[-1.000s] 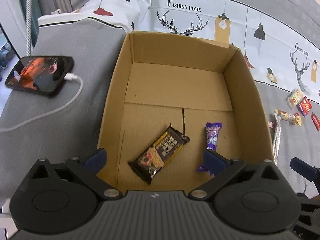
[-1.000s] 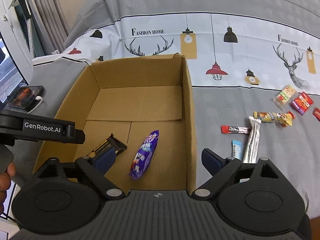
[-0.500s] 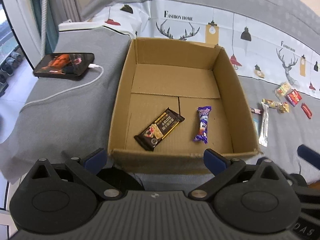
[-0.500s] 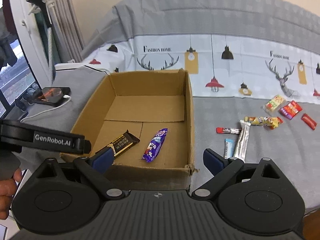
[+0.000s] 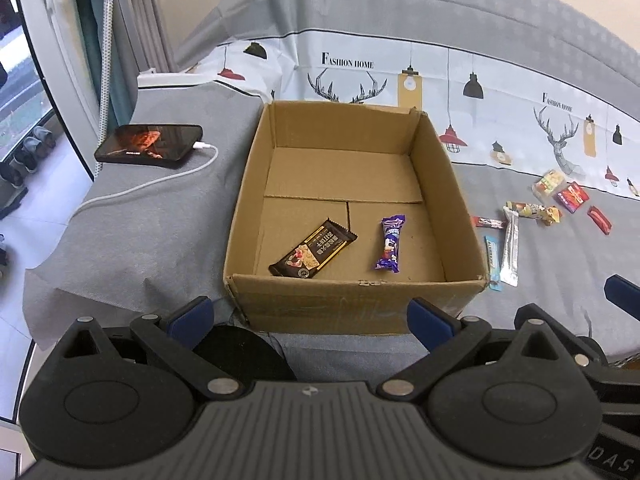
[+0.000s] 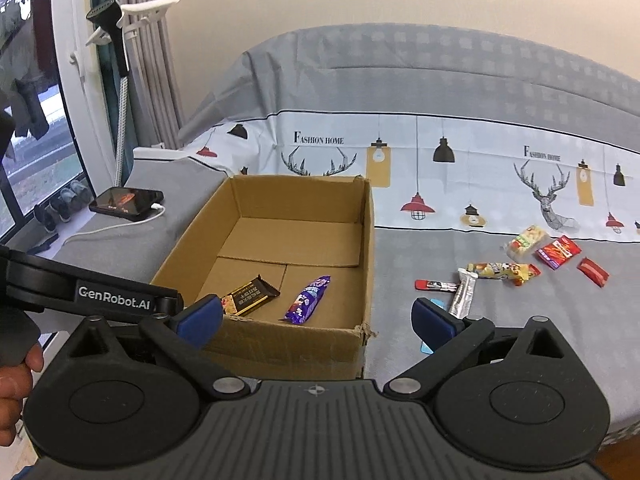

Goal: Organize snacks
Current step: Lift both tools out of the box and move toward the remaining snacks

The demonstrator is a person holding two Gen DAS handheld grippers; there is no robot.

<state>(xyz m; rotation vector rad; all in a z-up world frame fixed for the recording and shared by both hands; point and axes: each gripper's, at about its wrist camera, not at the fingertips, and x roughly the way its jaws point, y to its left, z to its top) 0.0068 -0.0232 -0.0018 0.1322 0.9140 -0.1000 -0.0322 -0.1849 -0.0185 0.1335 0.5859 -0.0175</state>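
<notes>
Both wide open and empty, left hand-held gripper (image 5: pixel 310 314) and right hand-held gripper (image 6: pixel 318 318) short of the box (image 5: pixel 352 308), two snacks inside, rest of the snacks (image 6: pixel 496 270) waiting toward the bed's right edge, probably next.

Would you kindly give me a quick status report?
Left gripper and right gripper open, empty. Two snacks in box; others loose on bed. Nothing blocking.

A home bedroom: a bed (image 6: pixel 460 80) under a grey "Fashion Home" printed sheet, curtains (image 6: pixel 148 52) and window at ten o'clock, shoes (image 6: pixel 60 204) on the floor, a charging phone (image 5: pixel 150 151).
</notes>
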